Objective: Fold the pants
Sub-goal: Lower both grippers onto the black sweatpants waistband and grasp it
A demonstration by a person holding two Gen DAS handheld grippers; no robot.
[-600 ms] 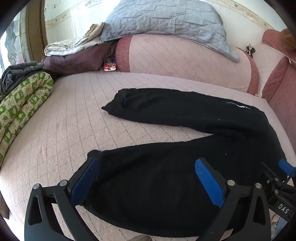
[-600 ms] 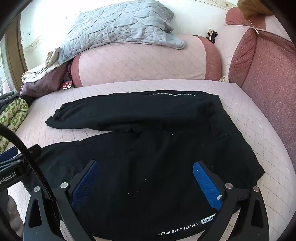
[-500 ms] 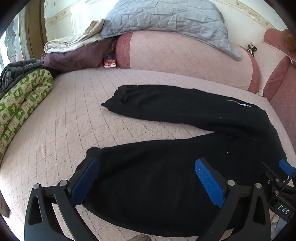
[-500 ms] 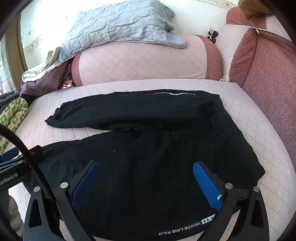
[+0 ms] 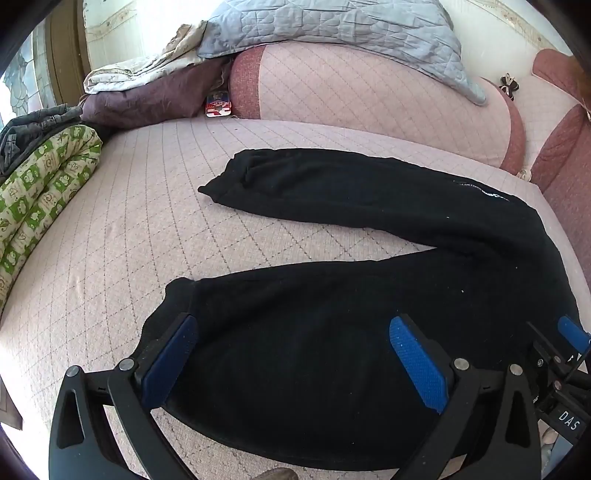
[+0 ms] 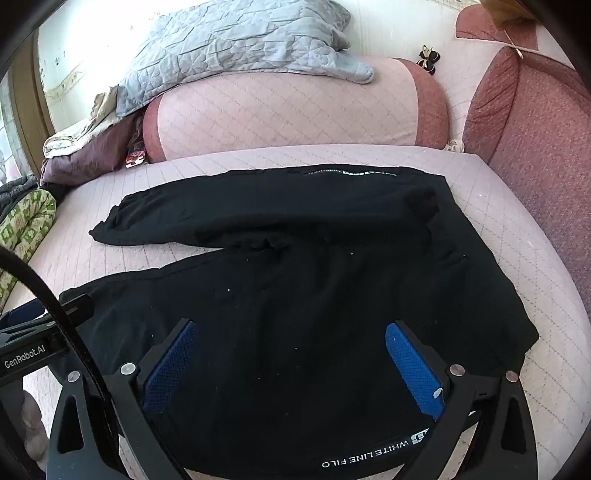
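Black pants [image 5: 332, 280] lie spread on the pink quilted bed [image 5: 122, 236], both legs pointing left, waist to the right. In the right wrist view the pants [image 6: 314, 280] show white lettering at the near hem. My left gripper [image 5: 291, 343] is open over the near leg, close to its cuff end. My right gripper [image 6: 291, 350] is open over the upper part of the near leg, near the waist. Each gripper's edge shows in the other's view.
A pink bolster [image 5: 369, 99] with a grey quilted pillow [image 5: 332, 26] lies at the back. A green patterned blanket [image 5: 40, 184] and folded bedding [image 5: 140, 96] sit at the left. A red cushioned side [image 6: 535, 147] rises at the right.
Both grippers have shifted slightly; the views tilted a little down. The pants have not moved and both grippers stay open.
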